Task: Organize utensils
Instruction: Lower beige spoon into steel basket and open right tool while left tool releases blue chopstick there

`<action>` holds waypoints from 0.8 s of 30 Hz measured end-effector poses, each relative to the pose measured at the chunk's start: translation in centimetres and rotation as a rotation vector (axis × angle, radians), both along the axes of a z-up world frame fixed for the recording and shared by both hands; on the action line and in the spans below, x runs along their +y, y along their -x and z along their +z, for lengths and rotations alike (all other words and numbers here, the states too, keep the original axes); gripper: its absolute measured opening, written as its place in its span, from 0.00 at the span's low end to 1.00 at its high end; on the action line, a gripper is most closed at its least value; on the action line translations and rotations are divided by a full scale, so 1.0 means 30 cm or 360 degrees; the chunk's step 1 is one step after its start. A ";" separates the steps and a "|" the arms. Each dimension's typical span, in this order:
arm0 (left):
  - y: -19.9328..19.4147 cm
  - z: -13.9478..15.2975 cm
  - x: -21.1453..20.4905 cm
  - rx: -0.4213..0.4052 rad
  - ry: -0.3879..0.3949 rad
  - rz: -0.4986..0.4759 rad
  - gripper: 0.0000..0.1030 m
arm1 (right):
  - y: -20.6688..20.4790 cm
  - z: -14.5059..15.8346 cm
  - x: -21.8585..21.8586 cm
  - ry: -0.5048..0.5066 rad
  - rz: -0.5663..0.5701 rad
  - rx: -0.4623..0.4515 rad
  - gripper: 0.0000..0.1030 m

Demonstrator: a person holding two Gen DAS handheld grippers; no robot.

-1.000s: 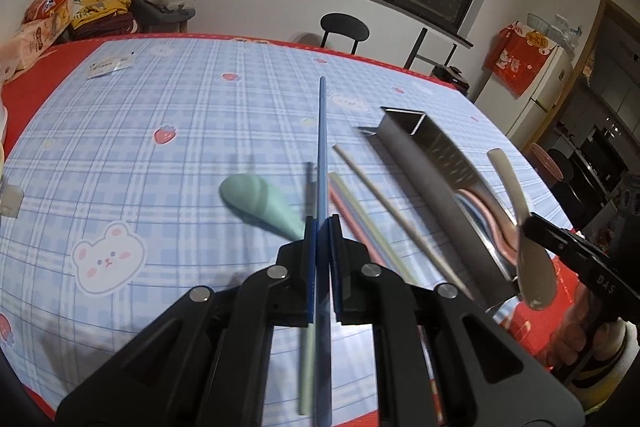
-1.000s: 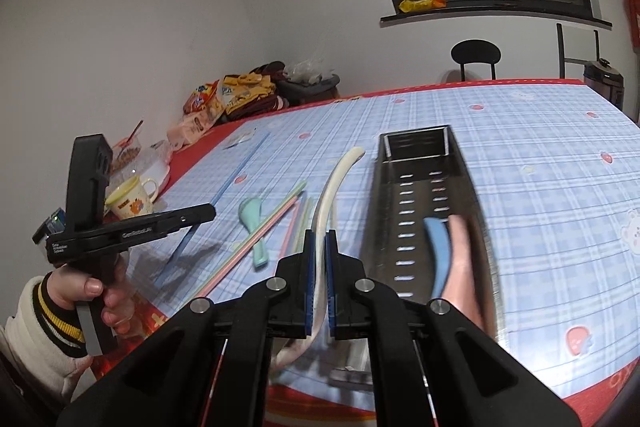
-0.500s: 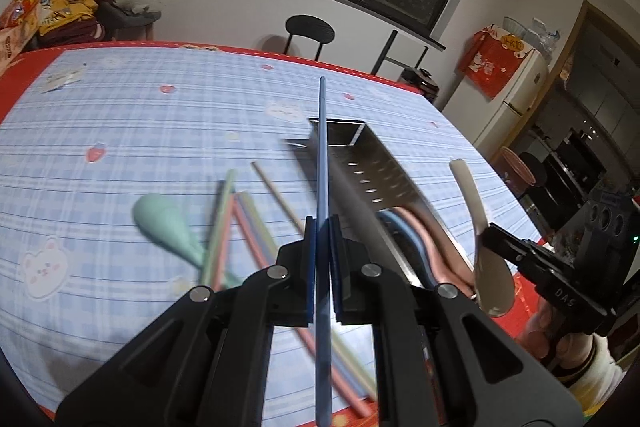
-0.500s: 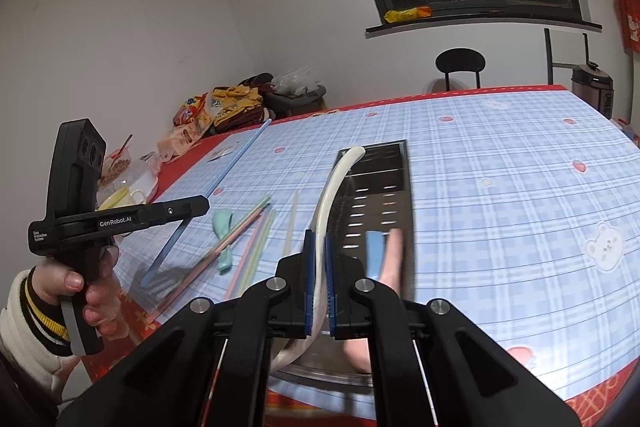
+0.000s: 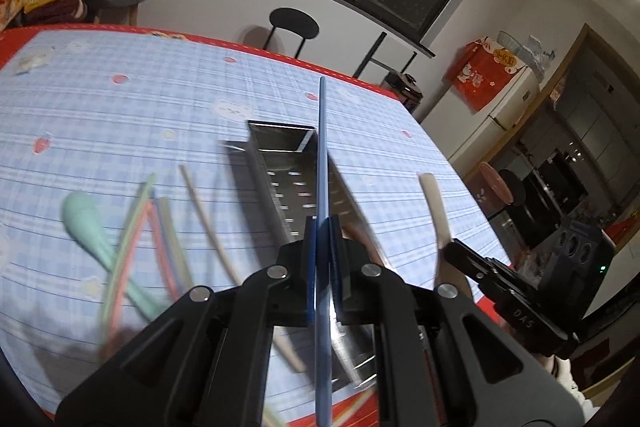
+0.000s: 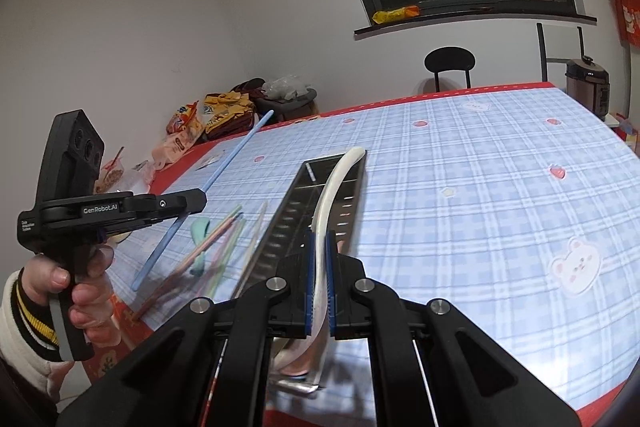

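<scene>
My left gripper (image 5: 322, 227) is shut on a long blue chopstick (image 5: 322, 147), which hangs over the perforated metal tray (image 5: 266, 167). Lying left of the tray are a mint green spoon (image 5: 82, 221) and several pastel chopsticks (image 5: 138, 223). My right gripper (image 6: 319, 239) is shut on a white spoon (image 6: 334, 187), its handle reaching over the tray (image 6: 280, 227). In the right wrist view the left gripper (image 6: 200, 201) holds the blue chopstick (image 6: 228, 167) left of the tray. A pink utensil (image 6: 302, 361) lies in the tray's near end.
The table wears a blue checked cloth (image 6: 480, 187) with a red border. Snack bags (image 6: 208, 115) are piled at the far left corner. A black chair (image 6: 450, 61) and a rice cooker (image 6: 586, 83) stand behind the table. A fridge (image 5: 508, 107) stands to the right.
Both grippers have swung to the right. The blue chopstick now hangs over the tray instead of over the loose chopsticks. The white spoon's handle now lies over the tray.
</scene>
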State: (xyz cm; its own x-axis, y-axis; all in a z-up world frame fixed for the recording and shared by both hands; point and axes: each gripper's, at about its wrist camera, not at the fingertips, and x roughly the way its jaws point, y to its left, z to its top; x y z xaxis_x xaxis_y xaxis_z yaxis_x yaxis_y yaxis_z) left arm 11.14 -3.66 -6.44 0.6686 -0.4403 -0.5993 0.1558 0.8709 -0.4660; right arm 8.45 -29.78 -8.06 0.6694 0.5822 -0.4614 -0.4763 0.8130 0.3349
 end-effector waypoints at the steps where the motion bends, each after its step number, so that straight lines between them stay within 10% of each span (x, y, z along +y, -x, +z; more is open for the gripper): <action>1: -0.003 -0.004 -0.008 0.0007 0.0015 -0.0001 0.10 | -0.007 0.003 -0.006 0.0008 0.0004 -0.0002 0.05; 10: -0.085 -0.081 -0.061 0.0144 0.0270 0.0098 0.10 | -0.029 -0.016 0.044 0.0079 0.0137 0.0039 0.05; 24: -0.078 -0.178 -0.062 0.0180 0.0337 0.0332 0.10 | -0.045 -0.070 0.106 0.0143 0.0218 0.0116 0.05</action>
State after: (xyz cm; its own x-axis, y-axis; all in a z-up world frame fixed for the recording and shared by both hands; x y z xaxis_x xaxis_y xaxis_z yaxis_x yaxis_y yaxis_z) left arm 13.50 -5.52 -11.78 0.6919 -0.4236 -0.5847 -0.0793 0.7603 -0.6447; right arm 9.81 -26.61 -10.15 0.5496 0.6199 -0.5600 -0.5618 0.7704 0.3015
